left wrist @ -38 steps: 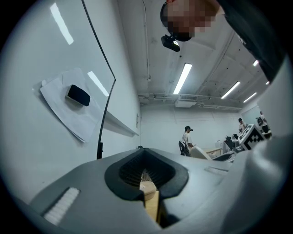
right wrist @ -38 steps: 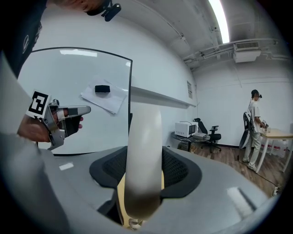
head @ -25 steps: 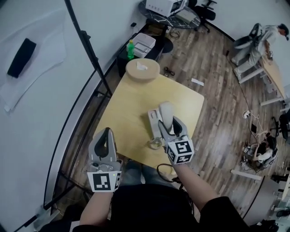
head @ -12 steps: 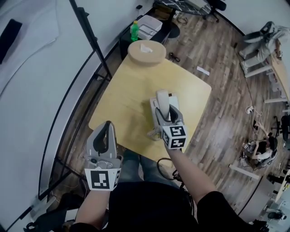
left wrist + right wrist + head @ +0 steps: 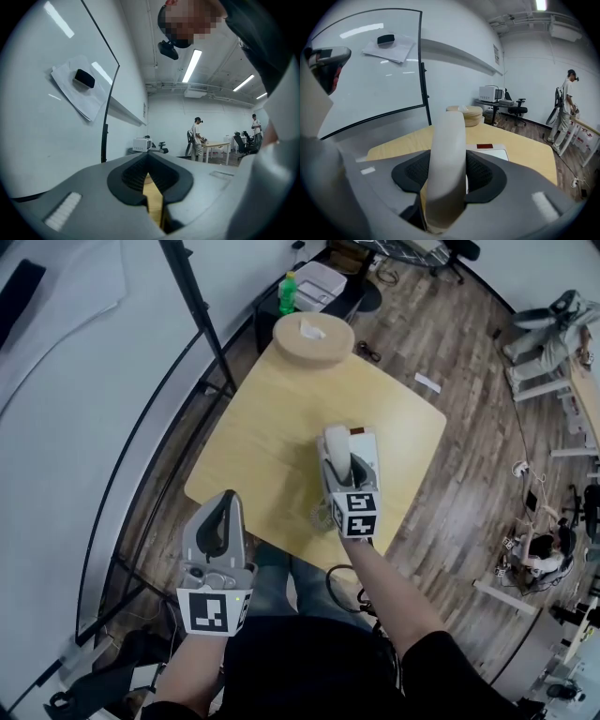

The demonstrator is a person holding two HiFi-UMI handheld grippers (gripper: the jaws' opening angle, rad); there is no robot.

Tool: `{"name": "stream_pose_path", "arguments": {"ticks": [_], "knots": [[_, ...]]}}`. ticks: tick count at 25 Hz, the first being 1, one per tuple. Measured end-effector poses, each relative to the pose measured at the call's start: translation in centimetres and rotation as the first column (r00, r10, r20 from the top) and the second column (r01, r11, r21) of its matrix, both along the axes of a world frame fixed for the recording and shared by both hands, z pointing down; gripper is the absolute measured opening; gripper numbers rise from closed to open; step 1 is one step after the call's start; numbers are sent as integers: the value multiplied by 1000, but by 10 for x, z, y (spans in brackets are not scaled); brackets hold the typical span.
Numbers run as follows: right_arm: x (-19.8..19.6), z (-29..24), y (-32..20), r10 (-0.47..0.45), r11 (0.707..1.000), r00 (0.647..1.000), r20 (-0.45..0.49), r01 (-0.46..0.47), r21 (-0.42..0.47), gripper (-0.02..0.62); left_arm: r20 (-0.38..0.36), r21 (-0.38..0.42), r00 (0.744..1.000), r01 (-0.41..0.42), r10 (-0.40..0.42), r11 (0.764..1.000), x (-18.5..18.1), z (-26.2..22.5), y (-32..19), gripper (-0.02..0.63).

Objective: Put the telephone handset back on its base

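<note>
The off-white telephone handset [image 5: 336, 448] is held upright-tilted in my right gripper [image 5: 347, 476], which is shut on its middle. It hangs just over the left side of the white telephone base [image 5: 366, 446] on the yellow table [image 5: 262, 437]. In the right gripper view the handset [image 5: 447, 159] fills the space between the jaws, and the base [image 5: 497, 153] with its red label [image 5: 483, 146] lies right behind it. A coiled cord [image 5: 321, 514] trails near the table's front edge. My left gripper [image 5: 222, 532] is shut and empty, off the table's near left corner; the left gripper [image 5: 152, 180] shows only a thin slit.
A round wooden drum [image 5: 314, 337] sits at the table's far corner, with a green bottle [image 5: 290, 292] beyond it. A black pole [image 5: 192, 306] and a curved whiteboard stand to the left. People work at desks far off to the right.
My right gripper has carried the handset slightly forward and right, over the base, and turned more upright. The left gripper has stayed where it was.
</note>
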State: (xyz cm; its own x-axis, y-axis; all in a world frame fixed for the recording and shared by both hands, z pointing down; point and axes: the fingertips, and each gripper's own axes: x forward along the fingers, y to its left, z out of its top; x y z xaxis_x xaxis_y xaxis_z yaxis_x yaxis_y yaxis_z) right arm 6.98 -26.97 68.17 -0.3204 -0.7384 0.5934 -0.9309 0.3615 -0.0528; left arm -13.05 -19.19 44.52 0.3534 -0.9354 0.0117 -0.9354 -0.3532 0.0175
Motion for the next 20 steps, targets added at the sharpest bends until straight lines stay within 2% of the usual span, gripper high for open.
{"name": "stream_pose_path", "arguments": {"ticks": [5,10,20], "knots": [[-1,16,9,18,998,999,-27,-20,-59,224,-7,-3,1000,-5,5,1000,-1,4,1,0],[1,32,25,57,988,998,-6,-57,-141,224,-11,0,1000,-9,9,1000,0,1,3,0],[-1,46,20,82,974,995,-49,-91,-209,226,-10,-17,1000,-22,22,1000,-4,4,8,0]]}}
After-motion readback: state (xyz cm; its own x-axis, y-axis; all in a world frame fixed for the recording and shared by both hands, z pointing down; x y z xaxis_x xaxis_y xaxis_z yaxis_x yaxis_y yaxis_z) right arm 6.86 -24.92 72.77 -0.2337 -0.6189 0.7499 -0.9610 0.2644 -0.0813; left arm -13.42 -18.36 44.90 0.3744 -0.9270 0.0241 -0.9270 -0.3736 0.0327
